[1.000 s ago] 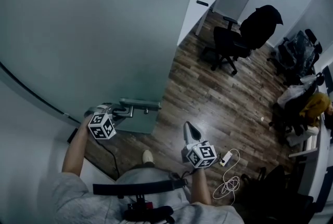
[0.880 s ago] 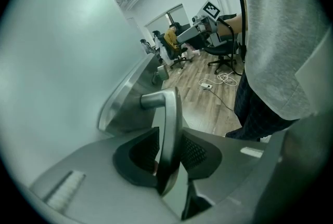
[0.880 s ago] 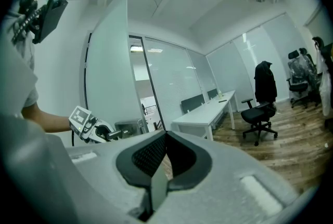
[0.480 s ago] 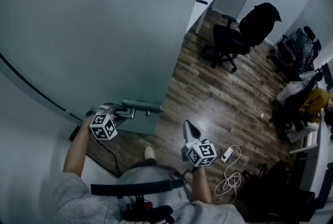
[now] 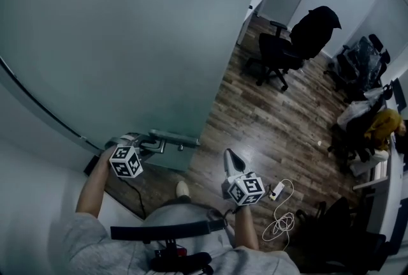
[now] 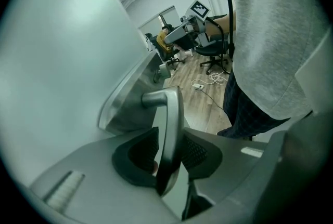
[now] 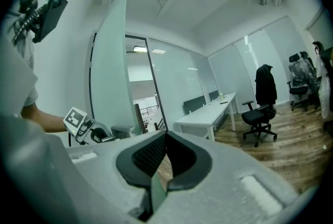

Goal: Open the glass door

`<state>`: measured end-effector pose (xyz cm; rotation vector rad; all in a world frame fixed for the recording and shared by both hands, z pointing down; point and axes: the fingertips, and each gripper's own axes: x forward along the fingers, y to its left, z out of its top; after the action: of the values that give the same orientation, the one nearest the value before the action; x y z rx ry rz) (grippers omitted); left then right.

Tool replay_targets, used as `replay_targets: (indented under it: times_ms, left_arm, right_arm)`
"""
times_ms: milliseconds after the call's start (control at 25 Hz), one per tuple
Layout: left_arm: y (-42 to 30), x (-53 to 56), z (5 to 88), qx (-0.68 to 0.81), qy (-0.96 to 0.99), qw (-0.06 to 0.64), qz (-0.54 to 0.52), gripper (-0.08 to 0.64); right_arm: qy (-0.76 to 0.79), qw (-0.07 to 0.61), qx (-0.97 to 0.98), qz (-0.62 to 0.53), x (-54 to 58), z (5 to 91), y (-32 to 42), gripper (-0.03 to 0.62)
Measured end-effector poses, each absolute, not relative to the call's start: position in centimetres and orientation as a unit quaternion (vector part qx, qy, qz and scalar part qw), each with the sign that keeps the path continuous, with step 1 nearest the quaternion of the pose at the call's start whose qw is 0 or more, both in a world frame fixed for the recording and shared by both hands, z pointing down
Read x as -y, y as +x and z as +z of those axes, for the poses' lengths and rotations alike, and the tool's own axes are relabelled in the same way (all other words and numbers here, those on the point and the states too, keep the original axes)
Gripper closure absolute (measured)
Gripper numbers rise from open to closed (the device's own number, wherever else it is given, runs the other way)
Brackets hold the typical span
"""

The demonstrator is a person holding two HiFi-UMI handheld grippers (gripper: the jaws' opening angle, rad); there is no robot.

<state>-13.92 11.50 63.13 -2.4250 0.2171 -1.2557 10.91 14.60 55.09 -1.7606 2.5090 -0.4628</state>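
The frosted glass door (image 5: 127, 44) fills the left of the head view, standing ajar over the wood floor. Its metal lever handle (image 5: 167, 140) sits on a plate at the door's lower edge. My left gripper (image 5: 148, 143) is shut on that lever. In the left gripper view the handle (image 6: 171, 108) runs between the black pads (image 6: 200, 153) of the left gripper (image 6: 170, 138). My right gripper (image 5: 231, 157) hangs free over the floor, away from the door. Seen from its own camera, the right gripper (image 7: 166, 137) is shut with nothing in it, and the door (image 7: 112, 62) stands to its left.
A black office chair (image 5: 290, 44) with a jacket on it stands beyond the door edge, beside a white desk (image 5: 255, 2). A power strip and coiled cable (image 5: 278, 194) lie on the floor to the right. Bags and another chair (image 5: 363, 120) crowd the far right.
The door's free edge has swung to the right, covering more of the white desk. My left gripper has travelled with the handle. The right gripper has hardly shifted.
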Motion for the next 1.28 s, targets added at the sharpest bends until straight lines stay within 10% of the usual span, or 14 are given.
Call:
replay_targets:
  times_ms: [1280]
  left_arm:
    - [-15.1,-15.1,62.9,-0.066,-0.849,0.220,-0.475,0.442]
  right_arm:
    - [-0.562,0.011,-0.812,-0.157,-14.9,55.5,10.7,0.591]
